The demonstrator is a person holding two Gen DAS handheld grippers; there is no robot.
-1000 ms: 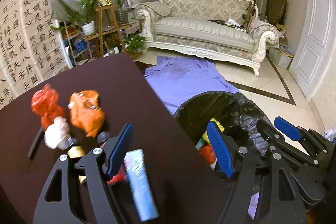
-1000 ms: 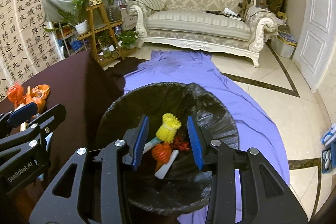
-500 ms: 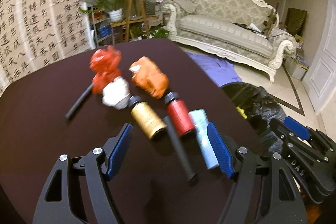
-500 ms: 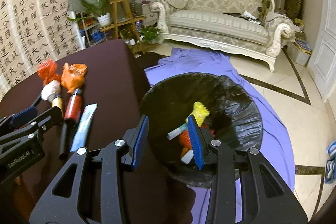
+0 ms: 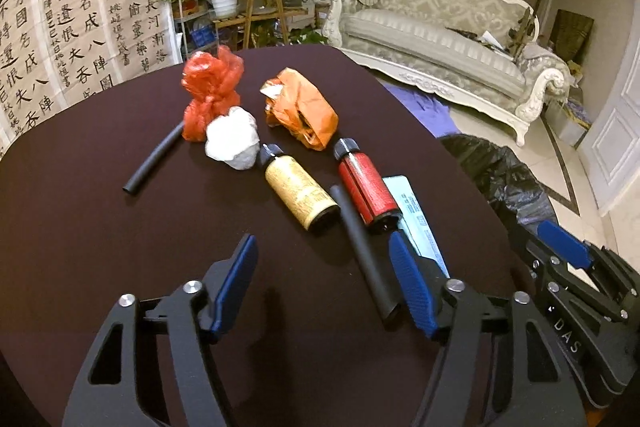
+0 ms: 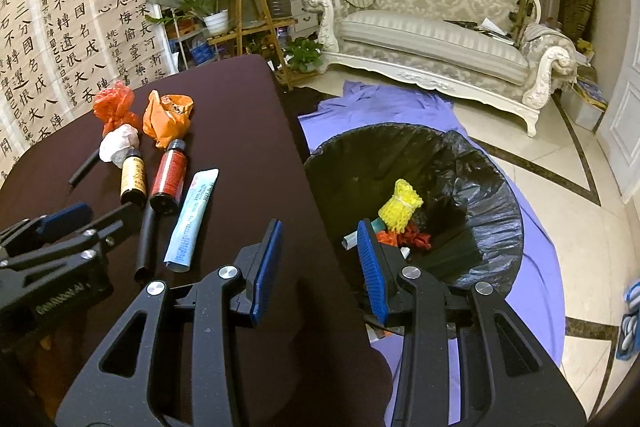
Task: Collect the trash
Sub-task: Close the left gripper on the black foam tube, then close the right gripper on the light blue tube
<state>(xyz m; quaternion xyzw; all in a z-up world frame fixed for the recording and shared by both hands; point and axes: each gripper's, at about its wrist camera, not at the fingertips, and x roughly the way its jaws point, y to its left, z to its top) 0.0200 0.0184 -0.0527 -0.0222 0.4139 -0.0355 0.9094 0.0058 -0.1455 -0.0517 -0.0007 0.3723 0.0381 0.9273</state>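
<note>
The left hand-held gripper (image 5: 324, 283) is empty and its jaws, which have just been closing a little, stand apart above the near part of the tabletop (image 5: 80, 211); the right hand-held gripper (image 6: 320, 263) is also empty, jaws parted, over the tabletop's right edge beside the lined trash bin (image 6: 480, 163). Just ahead of the left one lies a black tube (image 5: 364, 255), probably light, stiff and apt to roll, so I would take it across its middle. Beyond it, the yellow bottle (image 5: 300, 195) and red bottle (image 5: 366, 193) look smooth and may slip, while the orange bag (image 5: 304, 107), red bag (image 5: 210, 89) and white wad (image 5: 234, 139) toward the far edge seem soft.
</note>
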